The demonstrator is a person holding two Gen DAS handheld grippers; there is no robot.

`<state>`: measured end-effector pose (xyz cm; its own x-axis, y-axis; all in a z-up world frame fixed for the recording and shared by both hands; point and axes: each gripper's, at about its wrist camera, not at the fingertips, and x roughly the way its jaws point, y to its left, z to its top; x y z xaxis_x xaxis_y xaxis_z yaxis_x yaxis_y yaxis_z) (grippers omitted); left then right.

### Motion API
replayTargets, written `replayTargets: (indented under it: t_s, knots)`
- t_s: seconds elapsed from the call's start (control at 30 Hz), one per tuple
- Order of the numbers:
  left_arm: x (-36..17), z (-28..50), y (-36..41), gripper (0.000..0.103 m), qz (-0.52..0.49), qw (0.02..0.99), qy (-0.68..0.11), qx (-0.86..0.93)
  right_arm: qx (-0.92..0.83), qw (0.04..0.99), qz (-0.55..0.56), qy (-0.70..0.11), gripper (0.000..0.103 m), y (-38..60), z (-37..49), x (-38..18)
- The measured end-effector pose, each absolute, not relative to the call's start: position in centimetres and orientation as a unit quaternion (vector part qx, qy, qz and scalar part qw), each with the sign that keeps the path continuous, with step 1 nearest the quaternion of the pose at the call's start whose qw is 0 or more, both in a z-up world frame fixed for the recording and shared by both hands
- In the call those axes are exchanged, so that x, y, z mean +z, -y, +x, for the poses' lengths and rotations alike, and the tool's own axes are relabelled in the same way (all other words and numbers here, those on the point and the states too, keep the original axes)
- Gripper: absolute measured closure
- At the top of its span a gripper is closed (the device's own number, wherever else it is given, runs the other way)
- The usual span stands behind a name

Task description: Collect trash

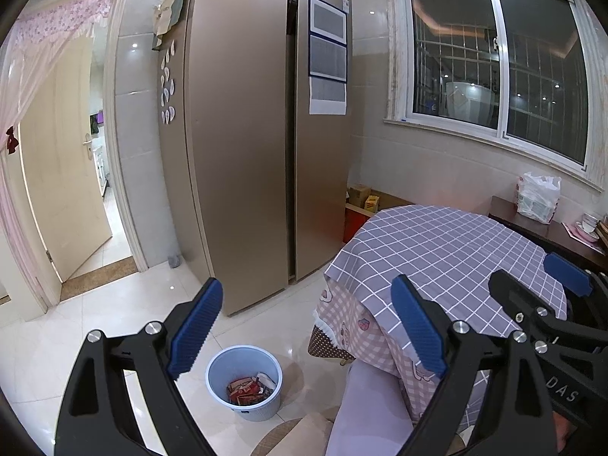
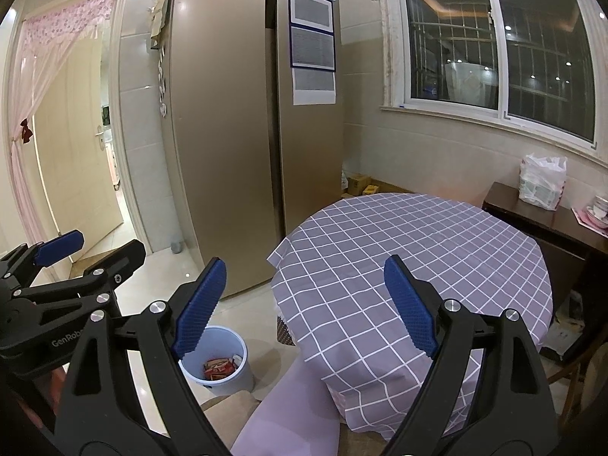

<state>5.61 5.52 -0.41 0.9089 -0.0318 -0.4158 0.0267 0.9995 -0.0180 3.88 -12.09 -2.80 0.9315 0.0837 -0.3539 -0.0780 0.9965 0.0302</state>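
Both grippers hang in the air above the near edge of the round bench [image 2: 418, 250], side by side, and neither holds anything. The left gripper [image 1: 307, 326] has its blue-padded fingers [image 1: 195, 328] spread wide, with only air between them. The right gripper [image 2: 304, 304] stands just as wide, its fingers [image 2: 408, 306] empty too. From the left wrist view the right gripper shows at the right edge, beyond the left gripper's right finger; from the right wrist view the left gripper sits low at the left edge.

The pale blue bin [image 1: 244, 382] stands on the white tiled floor [image 1: 125, 315], below and between the left gripper's fingers, nearer its left one. In the right wrist view the bin [image 2: 216, 357] lies just under the tip of that gripper's left finger. Red and white wrappers [image 1: 249, 389] lie at the bottom of it.

The bench wears a purple checked cloth [image 1: 448, 258] over a pink patterned one [image 1: 353, 326], and the cloth's top stretches ahead of the right gripper's fingers. Past the fingers, a tall bronze fridge [image 1: 243, 133] stands against the wall. Far to the right of the fingers, a white plastic bag [image 2: 543, 180] rests on a dark sideboard [image 2: 539, 224] under the window [image 2: 494, 45].
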Motion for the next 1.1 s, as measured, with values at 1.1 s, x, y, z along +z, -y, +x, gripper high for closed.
replayTargets:
  t_s: [1.1]
  knots:
    - [-1.14, 6.38, -5.65, 0.014, -0.004, 0.974, -0.225, -0.018, 0.045, 0.981, 0.006, -0.189, 0.016, 12.04, 4.0, -3.0]
